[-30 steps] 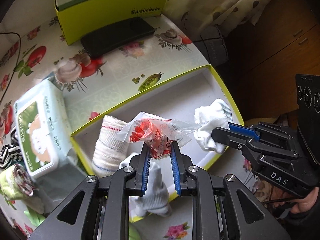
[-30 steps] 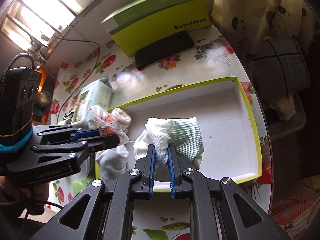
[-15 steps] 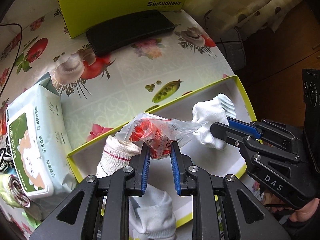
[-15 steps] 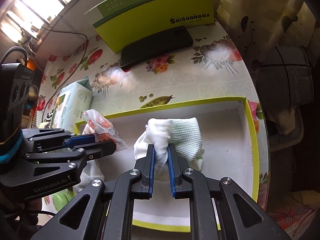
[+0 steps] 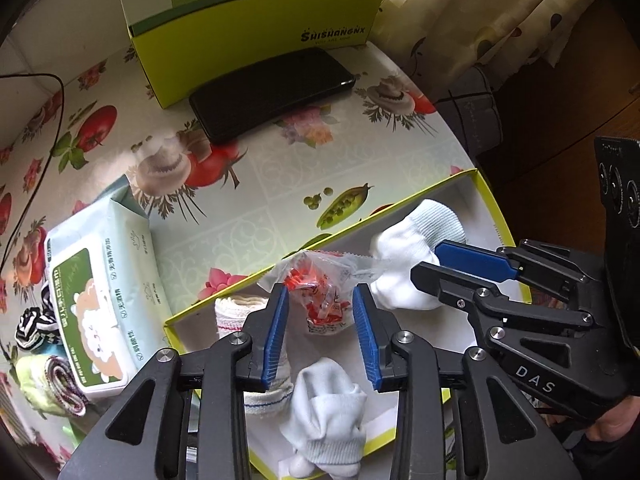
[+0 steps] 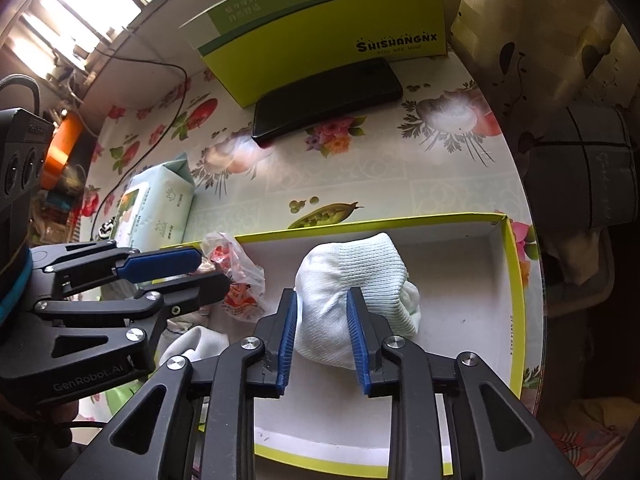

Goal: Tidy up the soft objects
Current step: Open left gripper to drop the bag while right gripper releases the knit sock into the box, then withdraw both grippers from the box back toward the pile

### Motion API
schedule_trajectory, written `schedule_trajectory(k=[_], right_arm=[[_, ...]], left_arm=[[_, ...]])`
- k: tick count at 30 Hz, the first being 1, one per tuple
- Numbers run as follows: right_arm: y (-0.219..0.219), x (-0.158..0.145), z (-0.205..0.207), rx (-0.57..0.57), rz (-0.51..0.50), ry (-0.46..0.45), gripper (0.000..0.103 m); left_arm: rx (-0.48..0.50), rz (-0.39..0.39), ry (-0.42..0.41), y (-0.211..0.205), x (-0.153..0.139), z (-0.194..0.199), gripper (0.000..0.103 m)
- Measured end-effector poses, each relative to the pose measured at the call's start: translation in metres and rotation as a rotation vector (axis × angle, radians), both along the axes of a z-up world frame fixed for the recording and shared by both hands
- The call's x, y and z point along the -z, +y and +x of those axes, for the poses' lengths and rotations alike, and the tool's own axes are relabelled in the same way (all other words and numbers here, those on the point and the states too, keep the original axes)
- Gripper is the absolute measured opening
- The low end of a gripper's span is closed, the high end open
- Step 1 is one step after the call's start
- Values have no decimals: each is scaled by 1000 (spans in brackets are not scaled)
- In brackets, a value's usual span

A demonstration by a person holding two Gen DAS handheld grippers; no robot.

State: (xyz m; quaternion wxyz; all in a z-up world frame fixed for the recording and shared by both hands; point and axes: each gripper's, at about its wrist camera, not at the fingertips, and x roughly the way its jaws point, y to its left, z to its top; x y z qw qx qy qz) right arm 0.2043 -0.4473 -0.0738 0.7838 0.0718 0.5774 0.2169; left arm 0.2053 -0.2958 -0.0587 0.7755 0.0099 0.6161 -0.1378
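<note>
White sock (image 6: 352, 292) sits between the opening right tongs (image 6: 322, 312).

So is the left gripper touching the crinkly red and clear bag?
Apart. In the left wrist view the left gripper has its jaws opening, and white tray shows on both sides between the blue pads and the plastic bag.

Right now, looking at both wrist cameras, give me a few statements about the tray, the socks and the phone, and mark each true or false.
1. The black phone lies inside the tray. False: it lies on the tablecloth by the green box.
2. The white sock sits between the right gripper's opening jaws. True.
3. The plastic packet is over the tray. True.
4. The wipes pack is in the tray. False: it lies beside it.
</note>
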Motion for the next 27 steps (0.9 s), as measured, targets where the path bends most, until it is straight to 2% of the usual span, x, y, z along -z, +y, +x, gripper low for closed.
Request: schedule_trajectory(k=[7,13,16,27], right_arm=[[-1,-14,-10,14,6,-18,32],[-3,-32,-26,39,18,-44,36],[-2,-39,-35,46,22,-41,42],[23,-62,-78,42,23,-29,45]], left_arm=[[1,-6,-27,5,-16,-11,35],[-2,-52,-31,17,-31,-25,35],[-6,-78,-36,25,-39,-33,35],[-32,-133,-66,65,-62,-69,35]])
